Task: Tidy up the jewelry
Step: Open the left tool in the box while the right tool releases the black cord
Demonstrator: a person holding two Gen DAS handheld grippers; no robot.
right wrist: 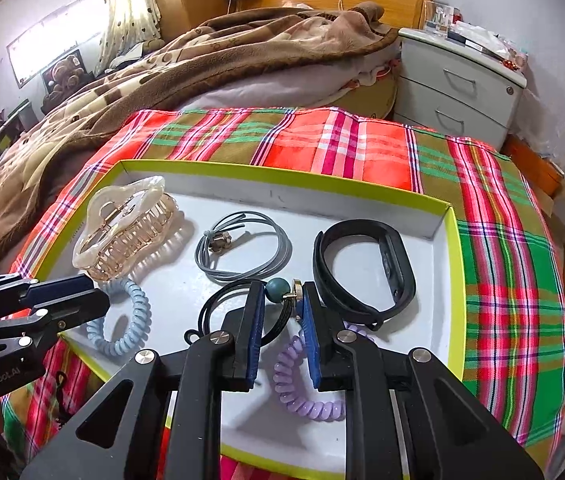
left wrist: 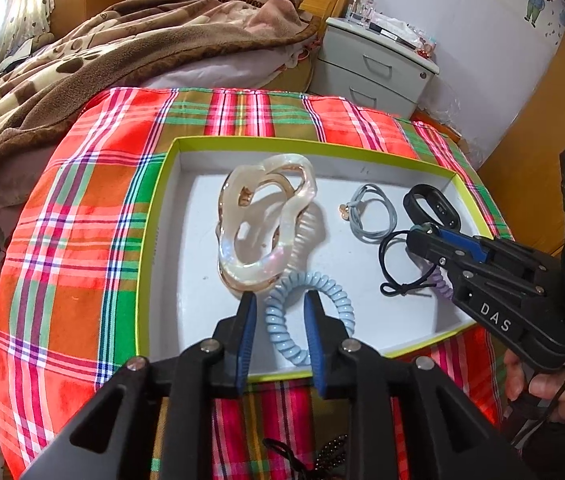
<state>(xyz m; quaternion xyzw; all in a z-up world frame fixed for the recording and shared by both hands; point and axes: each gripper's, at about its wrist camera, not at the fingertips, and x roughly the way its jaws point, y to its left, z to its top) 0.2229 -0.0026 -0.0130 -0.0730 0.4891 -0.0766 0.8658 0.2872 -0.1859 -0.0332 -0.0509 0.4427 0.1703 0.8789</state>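
A white tray with a yellow-green rim [left wrist: 154, 216] [right wrist: 452, 248] lies on a plaid cloth. In it are a pearly hair claw [left wrist: 262, 220] [right wrist: 122, 228], a light blue coil tie [left wrist: 306, 312] [right wrist: 126, 320], a grey hair tie [left wrist: 374, 216] [right wrist: 242, 248], a black band [left wrist: 430, 208] [right wrist: 362, 276], a black hair tie with a teal bead [left wrist: 398, 264] [right wrist: 276, 289] and a purple coil tie [right wrist: 306, 384]. My left gripper [left wrist: 280, 300] [right wrist: 82, 292] is open astride the blue coil. My right gripper [right wrist: 282, 300] [left wrist: 422, 236] is open around the bead.
The plaid cloth [left wrist: 82, 240] covers the surface at the foot of a bed with a brown blanket [left wrist: 82, 60]. A grey nightstand [left wrist: 378, 68] stands at the back right. A dark beaded item [left wrist: 322, 456] lies on the cloth before the tray.
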